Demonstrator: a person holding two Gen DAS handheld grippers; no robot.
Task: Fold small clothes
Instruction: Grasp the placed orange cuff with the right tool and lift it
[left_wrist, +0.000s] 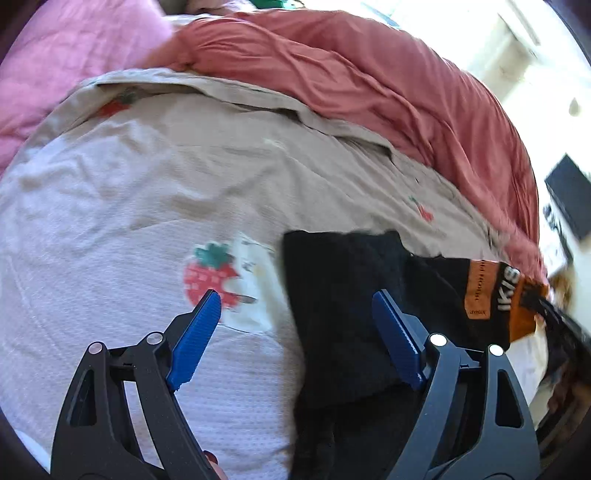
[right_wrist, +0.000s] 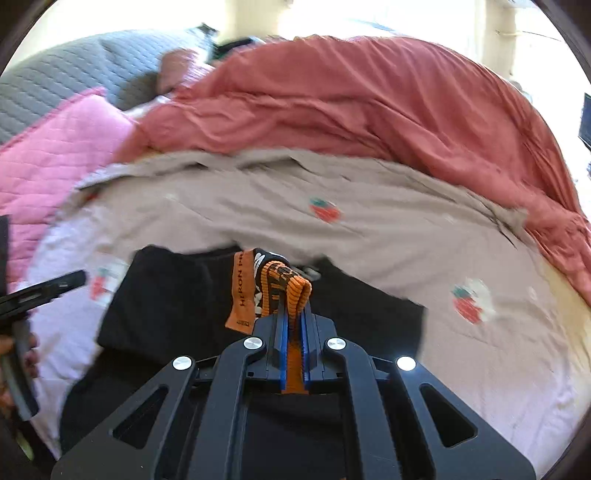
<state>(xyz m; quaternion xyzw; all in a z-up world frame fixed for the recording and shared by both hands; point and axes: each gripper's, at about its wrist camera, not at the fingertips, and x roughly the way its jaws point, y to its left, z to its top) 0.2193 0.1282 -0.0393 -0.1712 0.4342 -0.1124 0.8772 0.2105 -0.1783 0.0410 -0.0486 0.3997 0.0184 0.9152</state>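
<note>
A black garment with an orange ribbed collar and an orange label lies on a pale bedsheet with strawberry prints. My right gripper is shut on the orange collar and holds it lifted above the black cloth. My left gripper stands open over the garment's left edge; its right finger is above the black cloth, its left finger above the sheet, nothing between the pads. The left gripper shows at the left of the right wrist view.
A rust-red duvet is bunched along the far side of the bed. A pink quilted pillow lies at the left, a grey quilted one behind it. A dark box sits off the bed's right side.
</note>
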